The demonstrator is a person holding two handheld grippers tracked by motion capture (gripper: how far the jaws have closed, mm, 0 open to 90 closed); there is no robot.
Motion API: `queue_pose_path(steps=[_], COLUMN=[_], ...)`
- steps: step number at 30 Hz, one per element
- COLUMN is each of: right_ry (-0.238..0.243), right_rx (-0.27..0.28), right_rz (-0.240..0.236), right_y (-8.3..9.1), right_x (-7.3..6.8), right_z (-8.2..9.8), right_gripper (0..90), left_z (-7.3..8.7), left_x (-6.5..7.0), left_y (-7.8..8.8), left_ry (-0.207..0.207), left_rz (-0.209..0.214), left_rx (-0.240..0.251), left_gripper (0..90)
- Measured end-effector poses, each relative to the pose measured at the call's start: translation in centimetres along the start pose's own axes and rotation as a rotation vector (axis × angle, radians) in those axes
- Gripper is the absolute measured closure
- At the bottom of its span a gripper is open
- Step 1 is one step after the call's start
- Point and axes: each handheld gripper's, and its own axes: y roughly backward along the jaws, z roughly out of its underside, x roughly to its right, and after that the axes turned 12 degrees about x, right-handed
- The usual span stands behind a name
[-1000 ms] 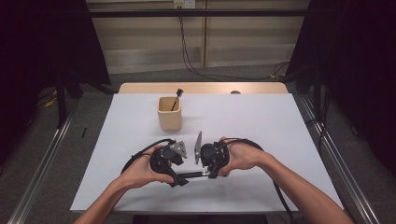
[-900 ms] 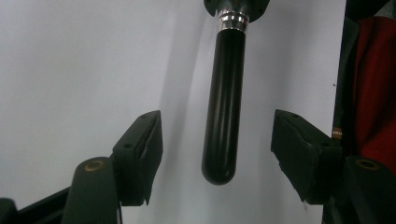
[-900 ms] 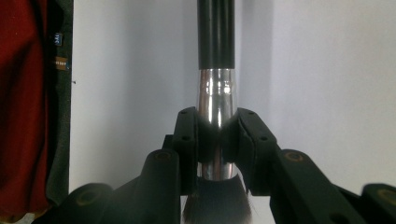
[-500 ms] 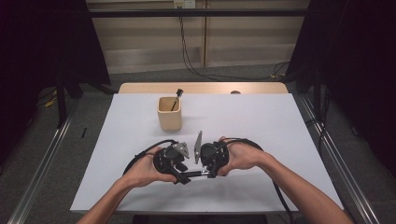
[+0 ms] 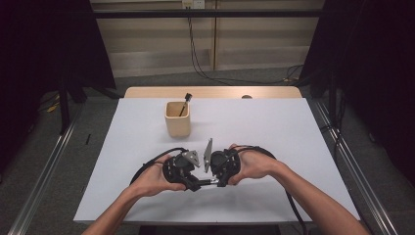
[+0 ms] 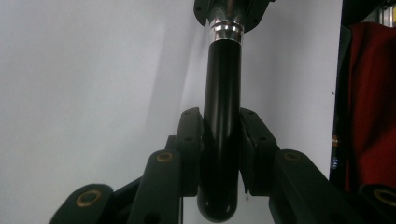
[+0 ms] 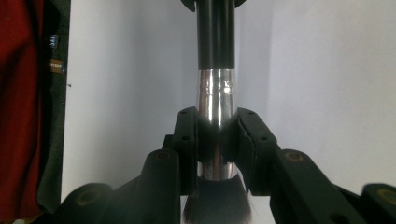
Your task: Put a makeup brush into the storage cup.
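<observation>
Brush (image 6: 223, 116) clamped between both grippers: left gripper (image 6: 221, 140) on handle, right gripper (image 7: 215, 140) on ferrule.

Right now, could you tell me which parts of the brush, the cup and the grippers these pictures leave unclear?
- Brush: in the high view, too small, mostly covered by the left gripper and right gripper.
- Bristles: right gripper view, cut off by the bottom edge and flanked by the jaws.
- Cup: its inside is hidden by its own wall in the high view.
- Stick in the cup: too small to identify.
</observation>
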Motion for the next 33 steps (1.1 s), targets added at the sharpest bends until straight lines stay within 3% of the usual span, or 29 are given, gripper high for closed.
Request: queue_pose_path(steps=[3,7,15,24,33], right_ry=[0.021,0.027,0.028,-0.015,-0.066], right_rx=[0.011,0.022,0.041,0.101,0.170], right_rz=[0.004,0.014,0.007,0.027,0.085], right_y=[0.1,0.3,0.4,0.6,1.6], right_x=[0.0,-0.1,-0.1,0.0,0.3], right_z=[0.1,0.1,0.2,0.5,1.5], right_gripper=[71.2,70.9,66.8,32.5,16.4], left_z=[0.0,0.1,0.2,0.7,1.7], left_x=[0.1,-0.1,-0.1,-0.3,-0.3], left_y=[0.1,0.2,0.1,0.7,1.4], left_ry=[-0.001,0.006,0.016,0.036,0.049], left_rz=[0.000,0.030,0.025,0.001,-0.012], left_rx=[0.007,0.004,0.003,0.025,0.042], left_gripper=[73.7,74.4,74.5,74.5,74.5])
